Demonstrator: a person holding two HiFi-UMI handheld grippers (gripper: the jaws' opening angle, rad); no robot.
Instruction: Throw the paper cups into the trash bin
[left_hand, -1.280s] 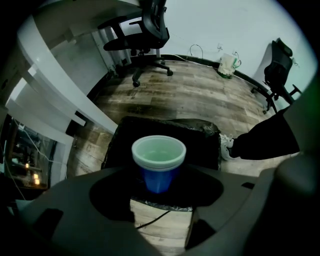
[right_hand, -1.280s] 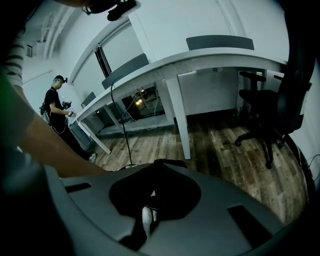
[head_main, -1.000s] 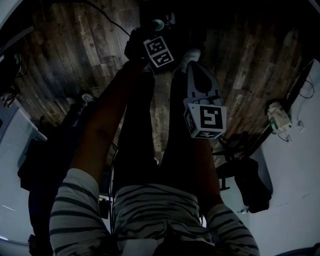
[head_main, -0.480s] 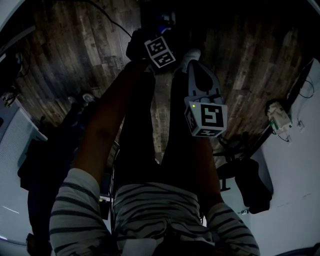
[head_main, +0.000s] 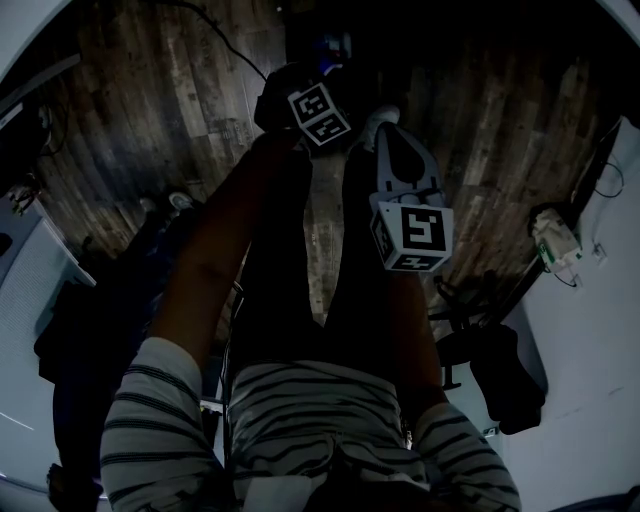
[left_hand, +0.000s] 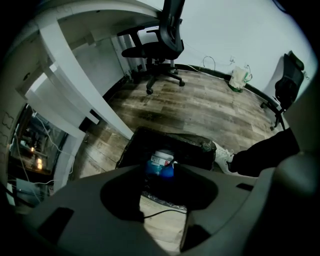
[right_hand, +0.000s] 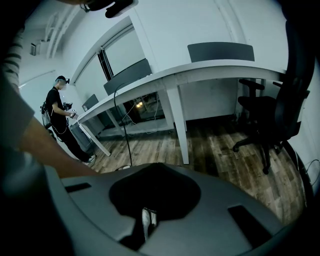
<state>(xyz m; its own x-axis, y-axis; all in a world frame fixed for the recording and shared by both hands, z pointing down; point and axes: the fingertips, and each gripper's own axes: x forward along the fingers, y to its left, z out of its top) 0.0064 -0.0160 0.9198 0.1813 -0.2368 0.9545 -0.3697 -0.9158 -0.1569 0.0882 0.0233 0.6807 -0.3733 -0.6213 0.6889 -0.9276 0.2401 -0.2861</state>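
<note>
In the left gripper view a black trash bin (left_hand: 200, 145) stands on the wood floor right under my left gripper (left_hand: 161, 171). A white paper cup (left_hand: 161, 159) lies inside the bin, just past the blue fingertips (left_hand: 154, 169). The jaws are closing with nothing between them. In the head view the left gripper (head_main: 330, 45) hangs at the top centre over the dark bin. My right gripper (head_main: 392, 135) is held lower, above the person's leg; its housing hides the jaws in the right gripper view.
An office chair (left_hand: 160, 45) and a white desk (left_hand: 65, 85) stand behind the bin, a white bag (left_hand: 239, 79) by the wall. A white shoe (left_hand: 222, 152) is beside the bin. A person (right_hand: 60, 115) stands far off by the long desk (right_hand: 200, 70).
The pale cup seen at the left gripper's tips a second ago is gone from them; the bare blue fingertips show. The right gripper has barely moved.
</note>
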